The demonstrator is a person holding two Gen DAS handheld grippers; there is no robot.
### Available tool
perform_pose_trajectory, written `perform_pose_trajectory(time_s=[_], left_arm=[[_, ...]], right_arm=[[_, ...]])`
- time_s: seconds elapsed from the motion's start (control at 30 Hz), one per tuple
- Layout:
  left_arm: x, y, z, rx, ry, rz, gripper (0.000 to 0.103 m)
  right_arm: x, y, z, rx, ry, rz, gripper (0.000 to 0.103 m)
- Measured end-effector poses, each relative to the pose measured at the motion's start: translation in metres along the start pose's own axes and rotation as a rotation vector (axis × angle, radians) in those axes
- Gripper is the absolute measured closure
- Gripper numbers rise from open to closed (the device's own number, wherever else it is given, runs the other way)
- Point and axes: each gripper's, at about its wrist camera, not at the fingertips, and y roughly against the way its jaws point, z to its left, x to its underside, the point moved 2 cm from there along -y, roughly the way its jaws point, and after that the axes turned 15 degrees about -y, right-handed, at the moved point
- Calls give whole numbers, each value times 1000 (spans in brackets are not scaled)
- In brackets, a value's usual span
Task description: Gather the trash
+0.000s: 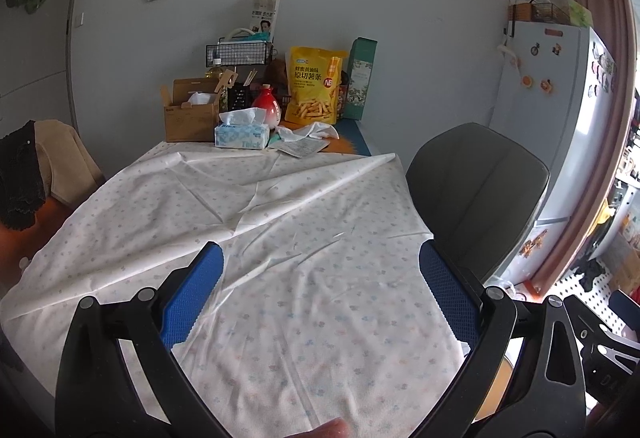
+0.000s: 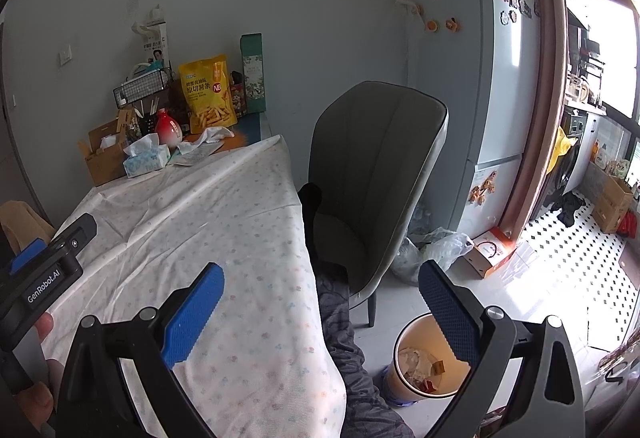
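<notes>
A round trash bin (image 2: 404, 342) stands on the floor by the table's near right corner, with paper scraps and wrappers inside. Crumpled white tissue (image 1: 310, 132) (image 2: 210, 136) and a flat paper slip (image 1: 300, 148) (image 2: 196, 157) lie at the table's far end. My left gripper (image 1: 320, 294) is open and empty above the white flowered tablecloth (image 1: 280, 238); it also shows at the left of the right wrist view (image 2: 52, 250). My right gripper (image 2: 320, 314) is open and empty, over the table's right edge and the bin.
A grey chair (image 2: 376, 174) (image 1: 476, 190) stands at the table's right side. At the far end are a tissue box (image 1: 242, 134), a cardboard box (image 1: 190, 114), a red vase (image 1: 267, 106), a yellow snack bag (image 1: 314, 86). A fridge (image 2: 480, 78) and floor bags (image 2: 432, 250) stand right.
</notes>
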Motion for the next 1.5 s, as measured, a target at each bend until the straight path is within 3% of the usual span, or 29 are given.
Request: perform_pose_trajectory(time_s=[1.17,1.37,1.5], left_arm=[[2,-4,-7,16,-16,3,6],[5,-1,-12,3,-56,-23,6],[4,-1,-18,41,-67,-31,6]], right_arm=[[7,-6,-7,11,-16,7,8],[9,-4,-8,32,-27,-3,8],[7,-2,-13,49,-40,-14,8]])
